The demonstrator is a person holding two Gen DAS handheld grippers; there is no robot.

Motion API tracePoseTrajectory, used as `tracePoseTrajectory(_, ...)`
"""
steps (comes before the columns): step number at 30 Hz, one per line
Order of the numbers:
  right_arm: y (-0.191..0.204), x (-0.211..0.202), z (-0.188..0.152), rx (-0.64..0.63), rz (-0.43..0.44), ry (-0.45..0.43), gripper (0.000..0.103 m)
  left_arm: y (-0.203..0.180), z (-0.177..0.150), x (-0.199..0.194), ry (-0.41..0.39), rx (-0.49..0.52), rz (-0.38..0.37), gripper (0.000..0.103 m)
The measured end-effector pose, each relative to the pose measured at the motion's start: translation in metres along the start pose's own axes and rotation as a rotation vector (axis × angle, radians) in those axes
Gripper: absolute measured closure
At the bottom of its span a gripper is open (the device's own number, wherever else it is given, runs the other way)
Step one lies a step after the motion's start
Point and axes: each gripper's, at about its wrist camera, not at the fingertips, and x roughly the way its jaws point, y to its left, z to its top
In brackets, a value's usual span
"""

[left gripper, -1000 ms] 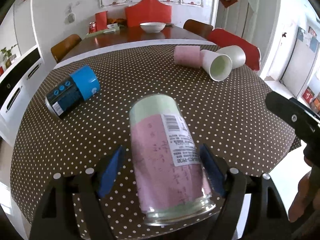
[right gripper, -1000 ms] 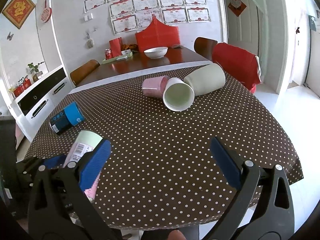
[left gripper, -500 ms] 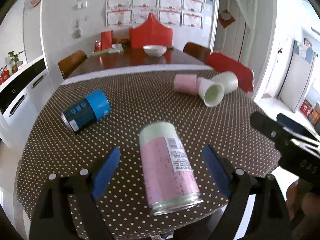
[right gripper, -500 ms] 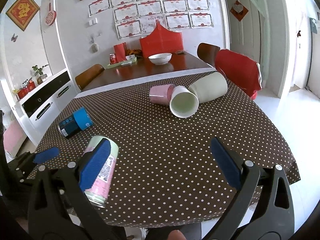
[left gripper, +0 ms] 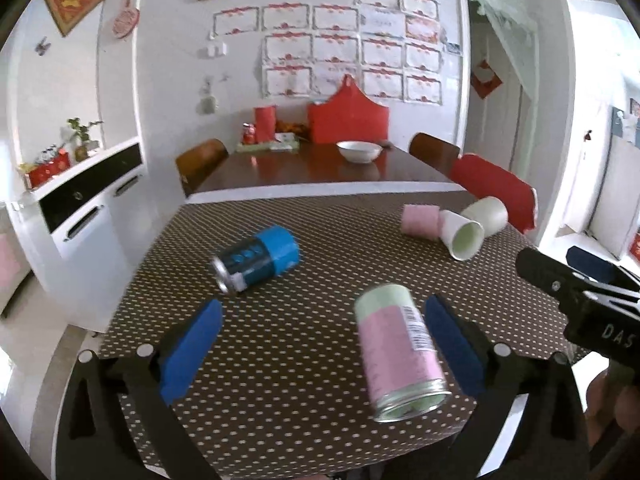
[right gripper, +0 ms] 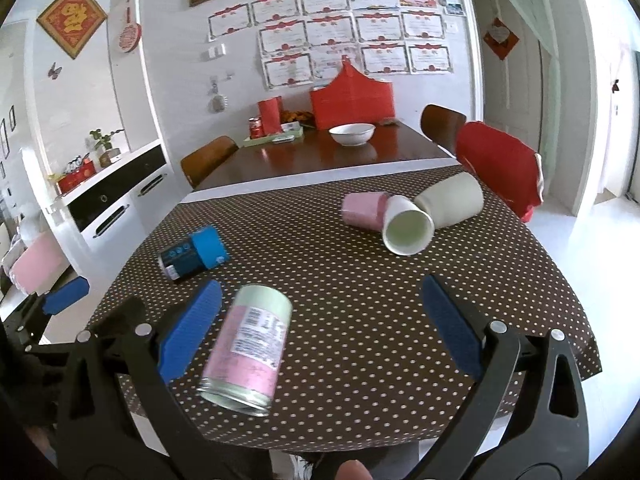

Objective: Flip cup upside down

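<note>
Cup (left gripper: pixel 400 354), pink body w/ pale green band and barcode label, stands mouth-down near the front edge of the dotted tablecloth (left gripper: pixel 304 292), so flip looks done on this one, judging by the glassy rim at the bottom. Left gripper (left gripper: pixel 320 344) is spread wide, holding nothing; cup sits between its pads but close to the right one, not touching. Right gripper (right gripper: pixel 320 332) also spread, empty, cup just beside its left pad. Risks: cup is near the table edge, so a sideways sweep of either pad on pull-back could clip it and tip it off; cloth could drag w/ it. Blue can (left gripper: pixel 256 260) lies on its side, mid-left, could roll if bumped. Far right: pink cup (right gripper: pixel 362 208), white cup (right gripper: pixel 408 230) and cream cup (right gripper: pixel 450 200) lie tipped in a cluster, touching; still to do, prob. View diffs: right wrist shows the cluster's open white mouth clearly; left wrist shows right gripper's body at its right margin.
</note>
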Motion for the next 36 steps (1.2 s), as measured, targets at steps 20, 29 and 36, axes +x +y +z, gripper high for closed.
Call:
tracePoseTrajectory(20,0.044,-0.003,-0.003,-0.058,0.112,0.065,0.006,0.055,-0.002,-0.051,-0.111,-0.076,0.137,0.004)
tracePoseTrajectory(29,0.046,0.000,-0.006,-0.061,0.120,0.085,0.006,0.059,-0.003,-0.056,-0.139,-0.065,0.171,0.004)
tracePoseTrajectory(36,0.047,0.011,-0.007,-0.078,0.119,0.125,0.006,0.067,-0.002,-0.051,-0.131,-0.075,0.182,0.004)
